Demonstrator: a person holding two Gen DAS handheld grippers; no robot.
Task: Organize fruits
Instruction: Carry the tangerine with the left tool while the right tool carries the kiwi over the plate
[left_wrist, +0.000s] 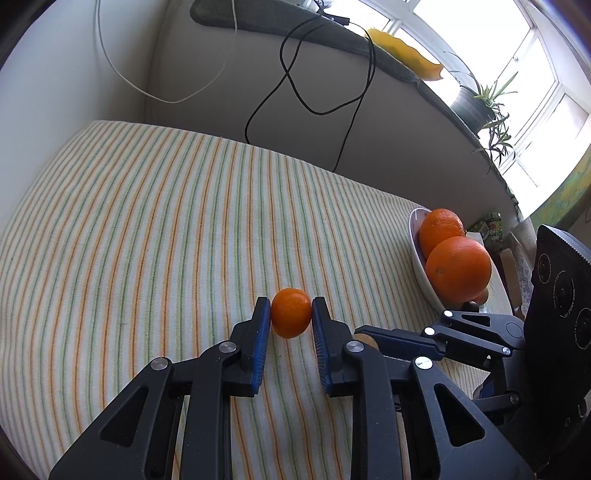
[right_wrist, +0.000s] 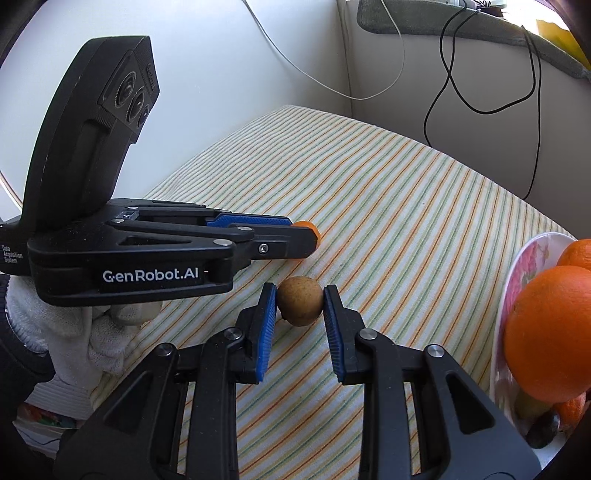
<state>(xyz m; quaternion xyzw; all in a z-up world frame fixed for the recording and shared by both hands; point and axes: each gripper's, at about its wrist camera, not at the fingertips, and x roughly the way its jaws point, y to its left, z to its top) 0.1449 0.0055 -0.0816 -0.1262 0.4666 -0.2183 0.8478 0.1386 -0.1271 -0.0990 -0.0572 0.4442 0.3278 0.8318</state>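
Observation:
My left gripper (left_wrist: 291, 312) is shut on a small orange mandarin (left_wrist: 291, 317), its blue pads touching both sides, just over the striped tablecloth (left_wrist: 147, 229). In the right wrist view the left gripper (right_wrist: 295, 236) lies to the left with the mandarin (right_wrist: 308, 226) peeking past its tips. My right gripper (right_wrist: 300, 302) is shut on a small brown round fruit (right_wrist: 300, 305) at the cloth. A white bowl (left_wrist: 424, 273) at the right holds two large oranges (left_wrist: 458, 269); it also shows in the right wrist view (right_wrist: 517, 273) with an orange (right_wrist: 550, 332).
Black and white cables (left_wrist: 295, 81) hang down the wall behind the table. A potted plant (left_wrist: 476, 103) and a yellow object (left_wrist: 406, 51) stand on the window sill. Dark and green fruit (right_wrist: 535, 417) lie low in the bowl.

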